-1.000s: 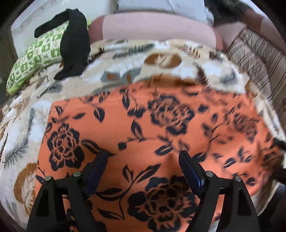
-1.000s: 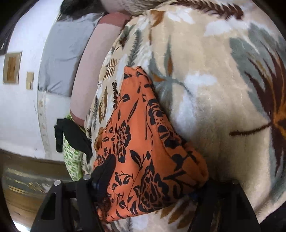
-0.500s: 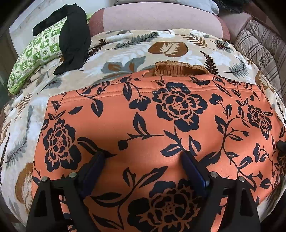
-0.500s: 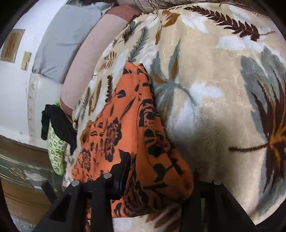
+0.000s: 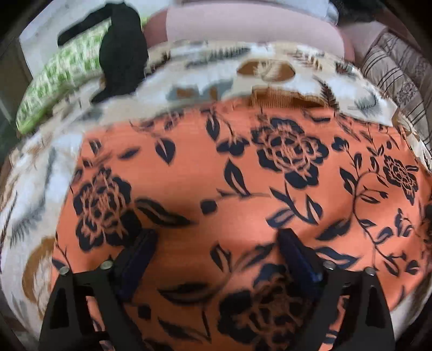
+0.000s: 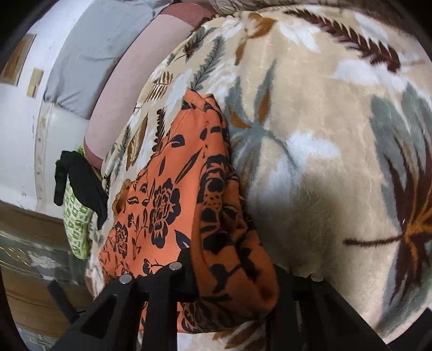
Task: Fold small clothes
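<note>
An orange garment with black flowers [image 5: 243, 189] lies spread on a leaf-patterned blanket [image 5: 189, 62]. My left gripper [image 5: 216, 243] is open, its two fingers hovering just over the near part of the cloth. In the right wrist view the same garment [image 6: 172, 194] shows from its side, with its near folded edge bunched between the fingers. My right gripper [image 6: 232, 272] is shut on that bunched edge. Its right finger is mostly hidden behind the cloth.
A black garment [image 5: 121, 48] lies draped over a green patterned pillow [image 5: 59, 78] at the back left, also in the right wrist view [image 6: 78, 183]. A pink cushion [image 5: 248, 24] runs along the back. Striped bedding [image 5: 397, 75] lies at right.
My right gripper has closed in on the garment's bunched edge. The left gripper has shifted slightly over the cloth, staying open.
</note>
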Demonstrator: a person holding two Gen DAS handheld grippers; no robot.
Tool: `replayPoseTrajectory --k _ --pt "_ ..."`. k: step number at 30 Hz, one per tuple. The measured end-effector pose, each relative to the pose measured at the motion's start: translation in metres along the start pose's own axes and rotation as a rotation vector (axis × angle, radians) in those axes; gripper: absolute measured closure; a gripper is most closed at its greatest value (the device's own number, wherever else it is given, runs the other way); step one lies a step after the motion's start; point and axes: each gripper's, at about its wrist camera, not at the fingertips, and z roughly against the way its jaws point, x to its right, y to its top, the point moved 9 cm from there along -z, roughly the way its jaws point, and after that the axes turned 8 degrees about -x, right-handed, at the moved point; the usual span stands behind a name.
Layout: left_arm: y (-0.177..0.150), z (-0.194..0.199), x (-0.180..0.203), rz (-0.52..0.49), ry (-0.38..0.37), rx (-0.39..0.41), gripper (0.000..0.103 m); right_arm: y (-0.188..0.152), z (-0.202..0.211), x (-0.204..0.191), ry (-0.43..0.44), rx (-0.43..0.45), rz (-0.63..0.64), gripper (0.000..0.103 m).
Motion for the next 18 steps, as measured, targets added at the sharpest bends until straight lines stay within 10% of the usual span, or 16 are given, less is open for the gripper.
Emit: replayPoseTrajectory --k 4,8,14,16,17,18 --pt "0.005 0.008 -0.007 0.045 -0.077 -0.030 0.009 0.002 0.022 -0.063 -0.037 0.069 0.189 0.085" --pt "-0.008 0.060 -0.062 0.213 -0.164 0.116 0.009 -0.019 0.036 -0.170 -0.028 0.116 0.450 0.086" --pt "-0.098 0.110 -0.193 0.592 -0.163 0.218 0.009 -0.122 -0.022 -0.302 0.028 -0.008 0.795 0.083" --pt "-0.128 0.105 -0.217 0.674 -0.168 0.193 0.009 -0.158 -0.078 -0.308 0.031 -0.161 0.831 0.065" --pt "-0.140 0.100 -0.226 0.716 -0.175 0.171 0.009 -0.178 -0.111 -0.304 0.038 -0.276 0.842 0.030" --pt "-0.147 0.097 -0.230 0.736 -0.190 0.154 0.011 -0.194 -0.137 -0.297 0.046 -0.365 0.834 0.017"
